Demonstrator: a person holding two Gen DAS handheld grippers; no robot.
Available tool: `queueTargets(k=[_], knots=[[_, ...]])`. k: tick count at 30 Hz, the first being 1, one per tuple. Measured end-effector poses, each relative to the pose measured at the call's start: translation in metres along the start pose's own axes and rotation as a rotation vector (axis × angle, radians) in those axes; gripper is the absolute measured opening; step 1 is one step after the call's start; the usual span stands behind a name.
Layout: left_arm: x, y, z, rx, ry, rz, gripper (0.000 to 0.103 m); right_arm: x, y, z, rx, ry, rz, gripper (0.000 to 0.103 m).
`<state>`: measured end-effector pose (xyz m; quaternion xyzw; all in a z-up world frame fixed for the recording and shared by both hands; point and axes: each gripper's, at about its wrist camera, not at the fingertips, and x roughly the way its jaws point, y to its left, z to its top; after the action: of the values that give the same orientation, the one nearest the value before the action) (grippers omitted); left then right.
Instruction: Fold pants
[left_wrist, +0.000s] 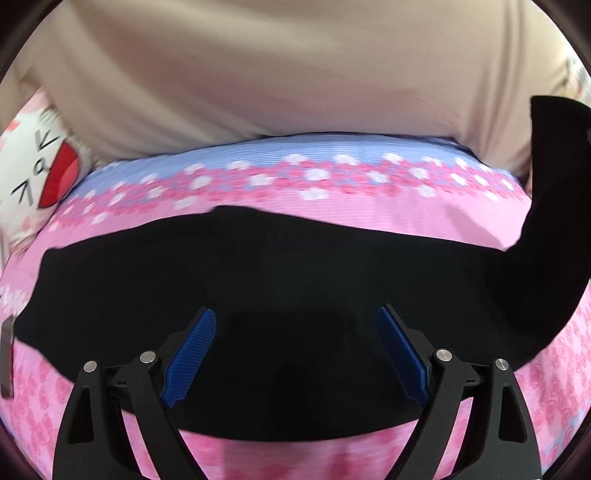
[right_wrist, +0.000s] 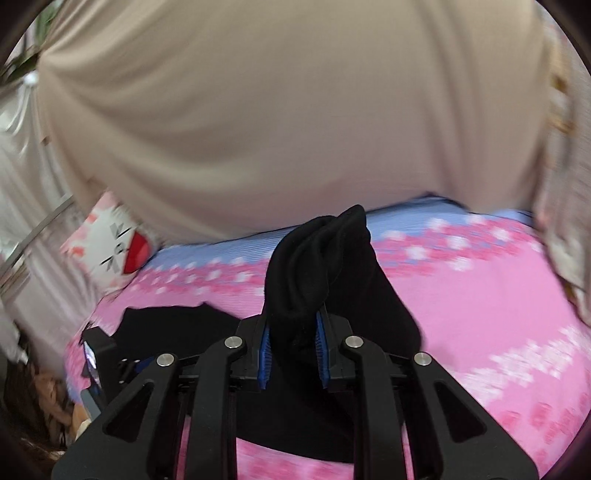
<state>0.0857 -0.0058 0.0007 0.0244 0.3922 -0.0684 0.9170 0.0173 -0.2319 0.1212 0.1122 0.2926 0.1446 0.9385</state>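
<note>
Pants (left_wrist: 258, 273) lay limp and light on the bed (left_wrist: 369, 206); your right tool (right_wrist: 293, 332) pinched a bunched end, left tool (left_wrist: 295, 332) gaped wide, holding nothing.

**Light and picture quality, both wrist views**

We see soft, even light with no glare. The black pants (left_wrist: 258, 280) read as flat black, folds lost. The pink bedsheet (left_wrist: 369, 210) print is smeared by motion blur, worse in the right view. The beige shirt (right_wrist: 277, 129) is out of focus. Fisheye bends edges; corners go dark.
</note>
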Motion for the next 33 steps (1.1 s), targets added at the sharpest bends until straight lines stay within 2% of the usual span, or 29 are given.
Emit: queueTargets(k=[4, 8, 15, 20, 23, 26, 27, 30, 33], knots=[[-0.006, 0.046, -0.009, -0.060, -0.001, 0.049, 0.086, 0.042, 0.056, -0.002, -0.073, 0.065, 0.067, 0.018], [-0.012, 0.083, -0.019, -0.112, -0.006, 0.084, 0.086, 0.093, 0.111, -0.018, -0.142, 0.150, 0.112, 0.018], [-0.023, 0.131, -0.038, -0.168, -0.011, 0.121, 0.086, 0.170, 0.167, -0.063, -0.200, 0.301, 0.147, 0.018], [-0.025, 0.151, -0.045, -0.193, -0.012, 0.122, 0.086, 0.207, 0.181, -0.097, -0.216, 0.391, 0.130, 0.019], [-0.026, 0.159, -0.049, -0.203, -0.010, 0.119, 0.086, 0.220, 0.185, -0.113, -0.231, 0.423, 0.116, 0.020], [-0.024, 0.166, -0.051, -0.215, -0.008, 0.111, 0.086, 0.224, 0.191, -0.125, -0.280, 0.431, 0.127, 0.032], [-0.024, 0.168, -0.052, -0.220, -0.007, 0.111, 0.086, 0.219, 0.194, -0.127, -0.294, 0.428, 0.136, 0.040], [-0.026, 0.180, -0.056, -0.242, -0.009, 0.114, 0.086, 0.191, 0.197, -0.124, -0.276, 0.384, 0.194, 0.040], [-0.028, 0.193, -0.061, -0.275, -0.010, 0.130, 0.086, 0.172, 0.193, -0.118, -0.274, 0.344, 0.184, 0.043]])
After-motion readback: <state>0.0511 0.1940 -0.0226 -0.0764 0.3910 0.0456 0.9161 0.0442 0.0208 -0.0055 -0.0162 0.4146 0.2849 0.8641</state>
